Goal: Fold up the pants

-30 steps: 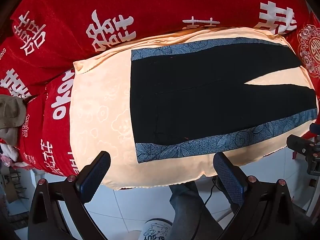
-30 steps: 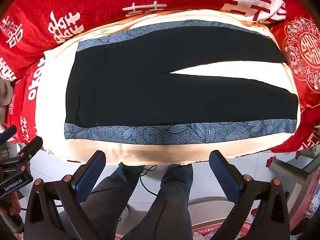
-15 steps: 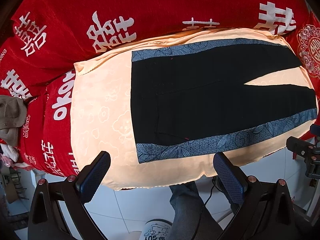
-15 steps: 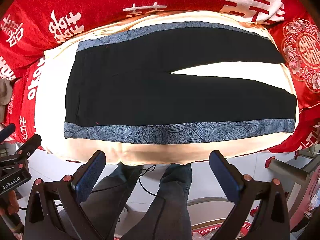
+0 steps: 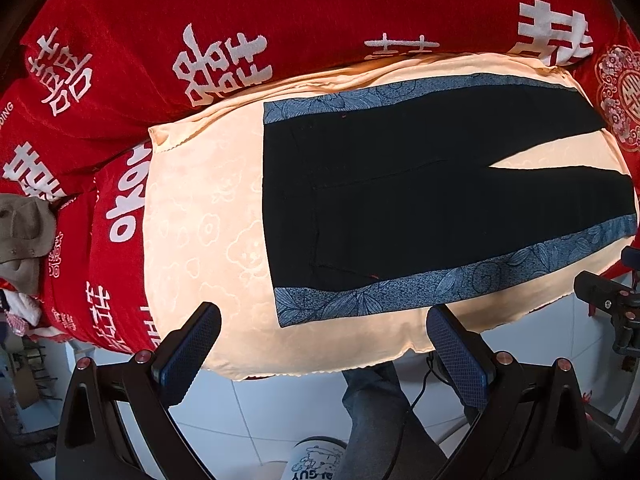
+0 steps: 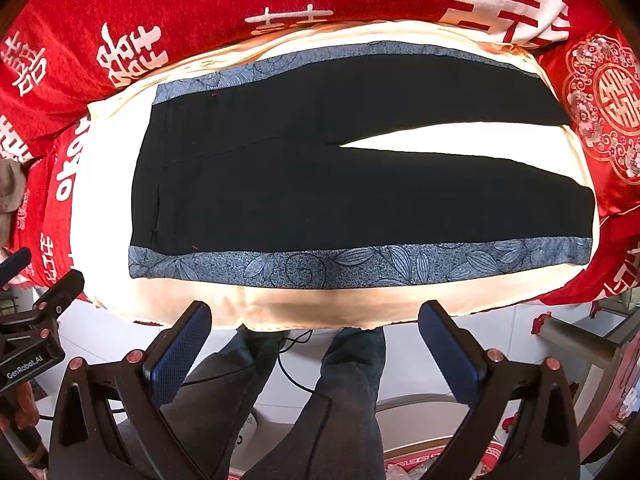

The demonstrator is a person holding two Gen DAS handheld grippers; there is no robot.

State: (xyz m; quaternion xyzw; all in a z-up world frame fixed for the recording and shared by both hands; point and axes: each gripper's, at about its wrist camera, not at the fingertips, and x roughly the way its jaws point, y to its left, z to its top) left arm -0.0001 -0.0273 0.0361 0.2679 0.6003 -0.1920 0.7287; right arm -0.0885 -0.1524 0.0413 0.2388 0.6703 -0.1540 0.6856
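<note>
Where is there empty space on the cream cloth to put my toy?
Bare cream cloth lies left of the pants waistband, plus a narrow strip along the near edge and a wedge between the legs. The pants fill the rest.

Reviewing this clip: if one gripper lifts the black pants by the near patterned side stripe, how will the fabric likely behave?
The pants lie flat and thin on the cream cloth, so they are probably floppy: a single pinch would likely drape and sag rather than lift as a sheet. The separated legs may swing apart. The cream cloth looks loose, so pushing could drag and wrinkle it too.
</note>
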